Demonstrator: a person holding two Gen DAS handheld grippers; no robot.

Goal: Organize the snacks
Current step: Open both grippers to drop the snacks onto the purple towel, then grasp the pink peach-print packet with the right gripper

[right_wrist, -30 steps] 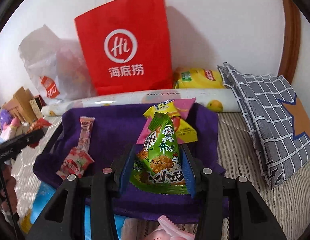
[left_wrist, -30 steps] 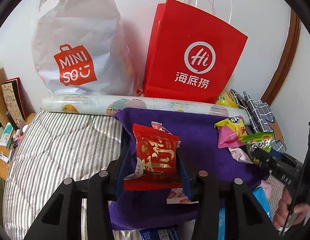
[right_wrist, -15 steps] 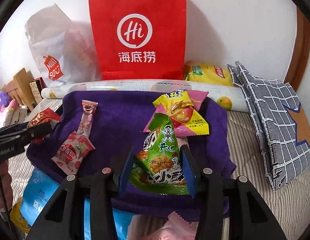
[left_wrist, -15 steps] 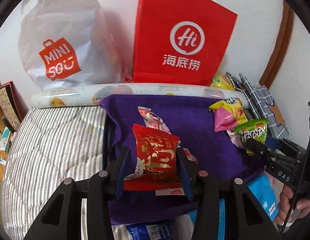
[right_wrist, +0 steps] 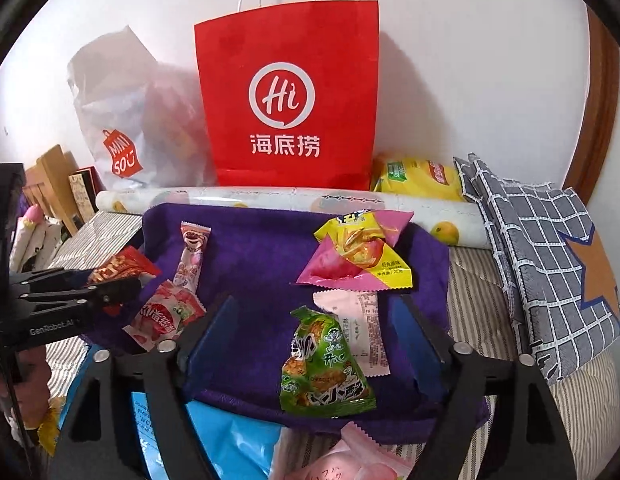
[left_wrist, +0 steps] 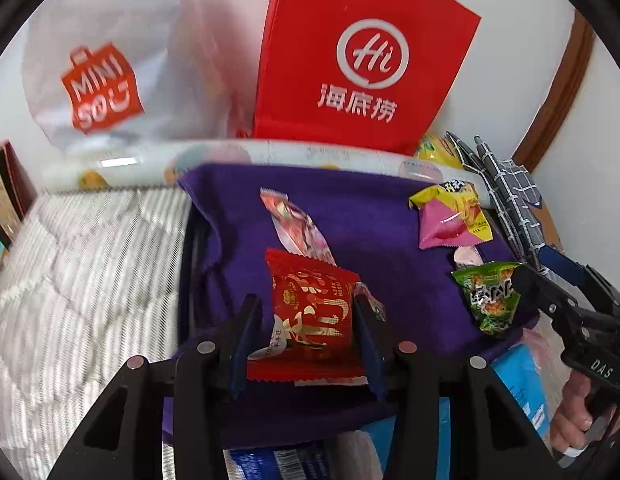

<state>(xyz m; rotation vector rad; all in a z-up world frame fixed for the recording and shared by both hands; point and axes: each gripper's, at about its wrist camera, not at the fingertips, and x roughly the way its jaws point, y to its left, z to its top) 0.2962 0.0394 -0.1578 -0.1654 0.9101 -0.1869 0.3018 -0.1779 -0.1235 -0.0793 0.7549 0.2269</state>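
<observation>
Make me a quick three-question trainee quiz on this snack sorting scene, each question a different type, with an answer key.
1. True or false: the left gripper is empty.
2. Multiple choice: the green triangular snack packet lies on A) the striped quilt B) the purple cloth C) the grey checked cushion.
3. Short answer: what stands against the wall behind the purple cloth, beside the white plastic shopping bag?

Key
1. False: its pads press on the red foil snack packet.
2. B, between the right gripper fingers, which are opening and clear of it.
3. The red paper carrier bag.
</observation>
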